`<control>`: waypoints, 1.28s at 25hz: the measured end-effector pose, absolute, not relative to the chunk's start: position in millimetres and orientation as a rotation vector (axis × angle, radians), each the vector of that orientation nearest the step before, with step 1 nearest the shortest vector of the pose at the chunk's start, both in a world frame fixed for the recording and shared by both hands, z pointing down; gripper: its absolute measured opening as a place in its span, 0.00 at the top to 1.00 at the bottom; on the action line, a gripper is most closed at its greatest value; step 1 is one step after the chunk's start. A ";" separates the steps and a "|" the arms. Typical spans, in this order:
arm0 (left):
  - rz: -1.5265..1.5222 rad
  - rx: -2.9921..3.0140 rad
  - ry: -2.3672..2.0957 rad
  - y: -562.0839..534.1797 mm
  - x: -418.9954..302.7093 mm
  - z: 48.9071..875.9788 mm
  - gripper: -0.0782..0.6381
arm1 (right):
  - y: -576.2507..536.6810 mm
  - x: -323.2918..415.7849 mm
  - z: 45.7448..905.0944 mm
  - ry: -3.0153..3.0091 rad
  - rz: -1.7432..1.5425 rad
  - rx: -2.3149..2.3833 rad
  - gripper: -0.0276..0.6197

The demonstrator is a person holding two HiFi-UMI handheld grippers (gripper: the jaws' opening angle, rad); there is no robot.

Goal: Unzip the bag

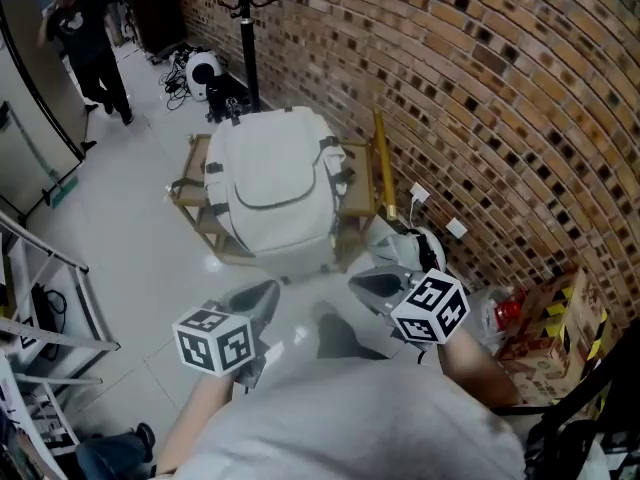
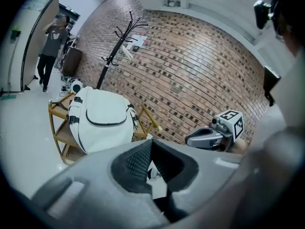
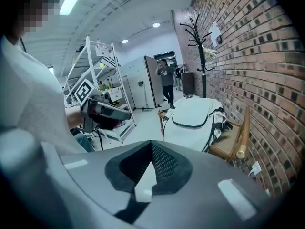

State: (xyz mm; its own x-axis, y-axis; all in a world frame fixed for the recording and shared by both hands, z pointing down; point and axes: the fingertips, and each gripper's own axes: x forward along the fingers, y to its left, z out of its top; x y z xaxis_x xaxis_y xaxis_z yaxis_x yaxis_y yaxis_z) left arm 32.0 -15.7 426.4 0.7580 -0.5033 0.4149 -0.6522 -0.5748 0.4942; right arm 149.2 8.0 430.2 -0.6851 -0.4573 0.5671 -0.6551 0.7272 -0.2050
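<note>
The white backpack sits upright on a low wooden chair that stands on the pale tiled floor, just beside the brick wall. The curved dark zip across its front panel looks closed along its whole visible length, and black strap buckles show at both sides.

A black coat stand rises just behind the chair. Farther back a person in dark clothes stands by a tall pale door.

Both grippers are near the wearer's body, well apart from the backpack and pointing towards it. The left gripper has its jaws together with nothing between them. The right gripper is likewise closed and empty. A metal shelving rack stands out on the wearer's left.
</note>
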 end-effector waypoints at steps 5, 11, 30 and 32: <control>0.322 2.256 -0.904 -75.0 38.2 435.9 0.89 | -72.2 162.5 433.3 -2.436 0.492 0.789 0.96; 0.344 2.184 -0.948 -157.1 53.5 443.3 0.89 | -178.3 180.0 432.4 -2.444 0.447 0.745 0.96; 0.299 1.997 -1.122 -287.6 47.8 471.1 0.89 | -367.4 191.2 510.4 -2.282 0.113 0.356 0.74; 0.290 1.976 -1.137 -291.8 43.4 474.2 0.89 | -369.7 189.3 520.0 -2.237 0.058 0.271 0.74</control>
